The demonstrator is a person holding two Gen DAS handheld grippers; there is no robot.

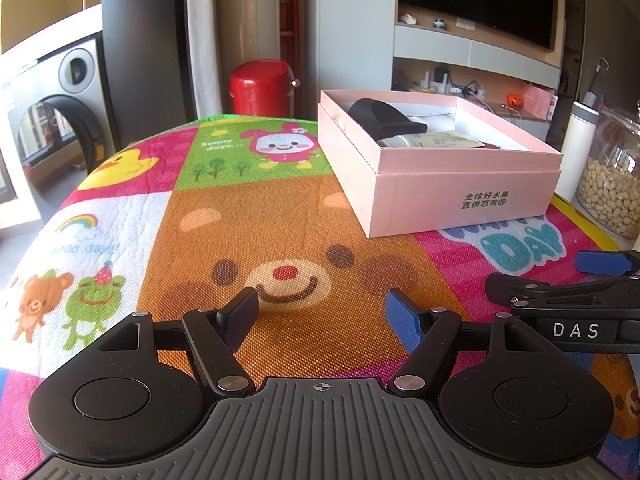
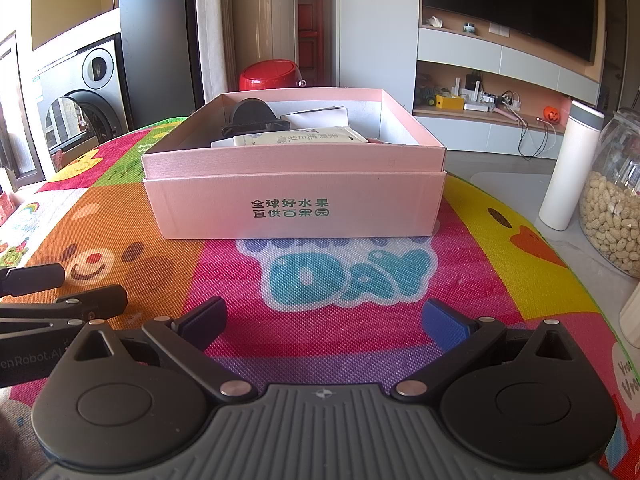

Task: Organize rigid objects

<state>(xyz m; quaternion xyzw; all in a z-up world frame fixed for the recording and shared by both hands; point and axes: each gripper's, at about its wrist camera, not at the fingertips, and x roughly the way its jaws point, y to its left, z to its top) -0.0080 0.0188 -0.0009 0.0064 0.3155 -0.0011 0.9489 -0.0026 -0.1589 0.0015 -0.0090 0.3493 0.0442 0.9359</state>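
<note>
Cartoon mat (image 2: 340, 276) bare near pink box (image 2: 296, 208); items already seen inside. Left gripper (image 1: 322, 316), right gripper (image 2: 322, 320) held apart, empty. Sorting judged finished; withdrawal or box closing likely required next.

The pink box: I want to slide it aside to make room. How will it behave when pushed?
The pink box looks like thin cardboard, so probably light; its wall may flex under a gripper finger. It sits flat and wide on the woven mat, so tipping seems unlikely, though the textured weave may drag. The loose items inside could shift.
</note>
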